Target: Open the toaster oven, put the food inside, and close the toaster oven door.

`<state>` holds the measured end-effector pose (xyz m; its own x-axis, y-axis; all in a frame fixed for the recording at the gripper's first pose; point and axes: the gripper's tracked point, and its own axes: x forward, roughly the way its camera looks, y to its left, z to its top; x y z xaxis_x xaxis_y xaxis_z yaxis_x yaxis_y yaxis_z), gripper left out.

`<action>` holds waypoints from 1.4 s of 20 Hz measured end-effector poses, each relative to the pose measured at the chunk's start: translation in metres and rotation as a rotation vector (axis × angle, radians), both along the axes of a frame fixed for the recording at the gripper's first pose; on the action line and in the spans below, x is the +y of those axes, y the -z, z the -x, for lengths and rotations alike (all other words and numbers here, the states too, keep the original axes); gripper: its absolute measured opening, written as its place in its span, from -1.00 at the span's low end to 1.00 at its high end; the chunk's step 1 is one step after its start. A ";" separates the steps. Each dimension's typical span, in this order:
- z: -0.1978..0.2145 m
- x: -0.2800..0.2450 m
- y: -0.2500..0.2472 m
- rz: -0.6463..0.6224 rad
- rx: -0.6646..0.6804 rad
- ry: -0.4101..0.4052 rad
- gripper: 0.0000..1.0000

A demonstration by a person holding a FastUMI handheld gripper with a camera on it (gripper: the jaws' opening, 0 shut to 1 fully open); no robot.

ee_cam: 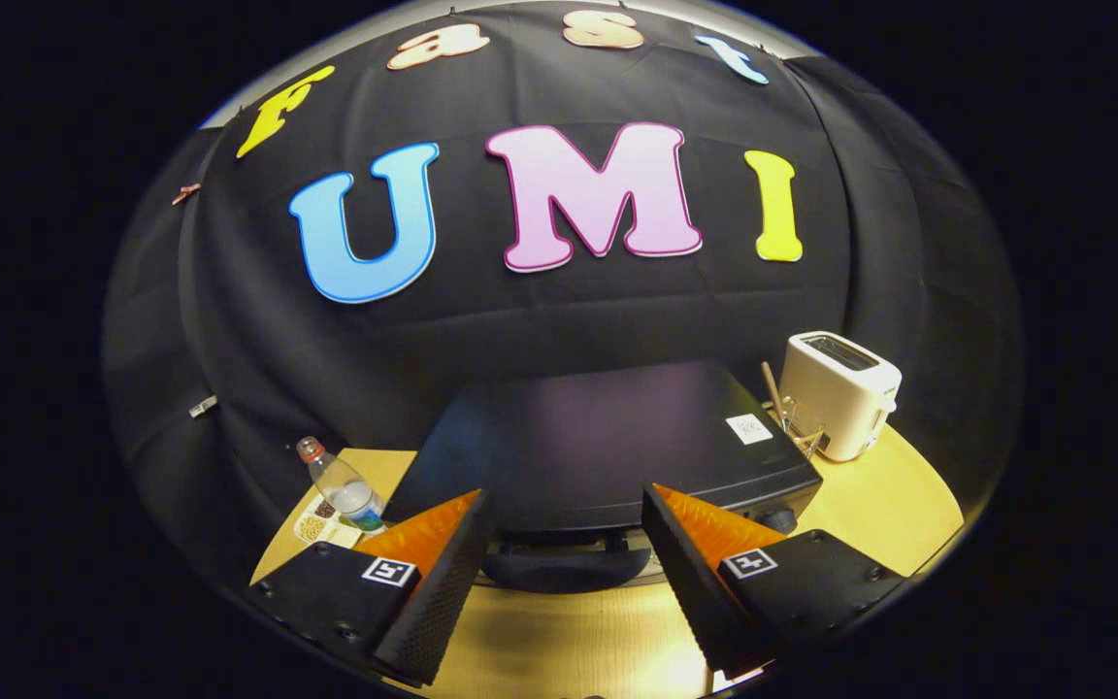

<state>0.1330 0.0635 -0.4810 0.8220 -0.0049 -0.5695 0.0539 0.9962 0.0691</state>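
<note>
Gripper (559,544) wide, empty, over toaster oven (608,447) at 12 o'clock; rigid, heavy, hinged door — likely take its front handle (567,563).

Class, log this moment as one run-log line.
gripper: open, empty | toaster oven: just ahead, below | food: not yet inside | pop-up toaster, bottle: flanking

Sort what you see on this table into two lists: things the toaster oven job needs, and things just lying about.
Needed for the job:
- toaster oven, black, just ahead of the fingers
- gripper, open, holding nothing

Just lying about:
- white pop-up toaster, beside the oven
- plastic bottle, on the oven's other side
- small snack tray by the bottle
</note>
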 end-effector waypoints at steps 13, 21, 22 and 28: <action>0.024 0.002 0.038 0.059 0.113 -0.019 1.00; 0.085 -0.003 0.056 0.041 0.246 -0.022 0.97; 0.096 -0.003 0.058 0.038 0.265 -0.023 0.97; 0.139 -0.006 0.088 0.023 0.392 -0.030 0.94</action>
<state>-0.0061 0.0580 -0.5691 0.5425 -0.0007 -0.8400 0.0427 0.9987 0.0268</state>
